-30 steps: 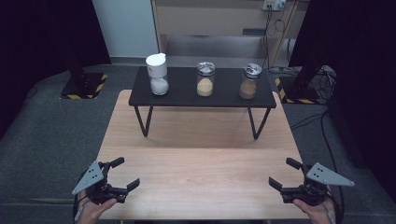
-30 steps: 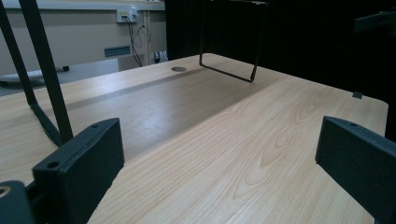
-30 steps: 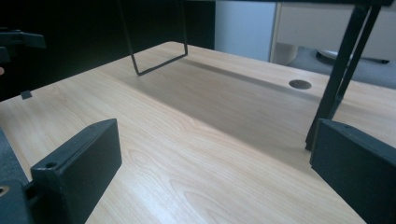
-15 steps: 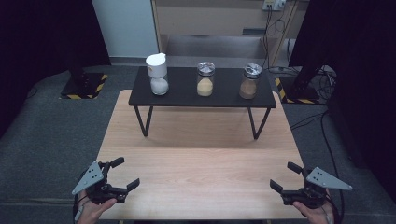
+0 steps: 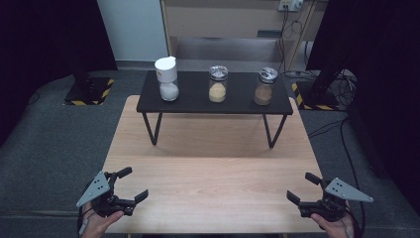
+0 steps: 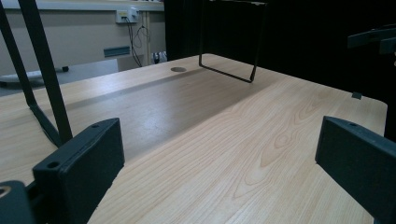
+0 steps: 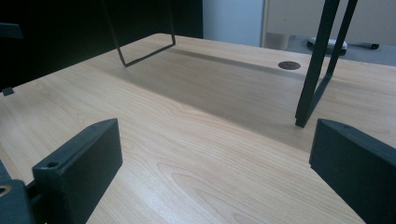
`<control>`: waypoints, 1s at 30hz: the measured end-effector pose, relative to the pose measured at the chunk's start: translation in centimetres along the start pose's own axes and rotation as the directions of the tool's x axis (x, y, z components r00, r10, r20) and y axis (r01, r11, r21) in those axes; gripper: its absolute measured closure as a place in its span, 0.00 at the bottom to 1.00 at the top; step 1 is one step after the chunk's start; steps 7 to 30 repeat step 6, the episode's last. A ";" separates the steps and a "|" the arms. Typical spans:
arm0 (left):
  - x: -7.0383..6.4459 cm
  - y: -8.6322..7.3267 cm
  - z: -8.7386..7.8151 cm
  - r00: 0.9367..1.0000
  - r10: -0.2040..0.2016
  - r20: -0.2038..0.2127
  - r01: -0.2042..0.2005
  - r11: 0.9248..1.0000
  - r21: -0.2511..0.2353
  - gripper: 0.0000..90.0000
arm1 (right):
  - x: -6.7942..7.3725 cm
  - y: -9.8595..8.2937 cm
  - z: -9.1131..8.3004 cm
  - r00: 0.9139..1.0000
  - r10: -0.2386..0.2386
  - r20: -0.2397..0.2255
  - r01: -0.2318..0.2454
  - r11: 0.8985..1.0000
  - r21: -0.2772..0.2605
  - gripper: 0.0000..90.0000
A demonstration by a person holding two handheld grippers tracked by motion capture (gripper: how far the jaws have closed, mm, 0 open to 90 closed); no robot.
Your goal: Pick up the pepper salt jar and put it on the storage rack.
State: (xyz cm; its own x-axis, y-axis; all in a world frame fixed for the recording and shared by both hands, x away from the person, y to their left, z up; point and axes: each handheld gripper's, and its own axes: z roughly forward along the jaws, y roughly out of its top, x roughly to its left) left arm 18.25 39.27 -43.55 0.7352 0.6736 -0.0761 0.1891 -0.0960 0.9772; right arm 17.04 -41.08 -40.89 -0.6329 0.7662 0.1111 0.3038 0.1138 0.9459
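The three jars stand in a row on the black raised shelf at the far side of the wooden table: the white-capped jar of white powder at left, the yellow-powder jar in the middle, the brown-powder jar at right. I hold the left gripper and right gripper at the near corners, jaws spread, nothing between them. For a clean approach, I judge it best to lift above shelf height first, then close on a jar's body, below its lid.
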 end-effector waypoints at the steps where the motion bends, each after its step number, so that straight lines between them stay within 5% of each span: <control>1: 0.0 0.0 0.0 1.000 0.000 0.000 0.000 1.000 0.000 0.00 | 0.0 0.0 0.0 1.000 0.000 0.001 0.000 1.000 0.000 0.03; 30: 0.0 0.0 0.0 1.000 -0.001 0.000 0.001 1.000 -0.001 0.00 | 0.0 0.0 0.0 1.000 0.004 0.002 -0.004 1.000 0.000 0.03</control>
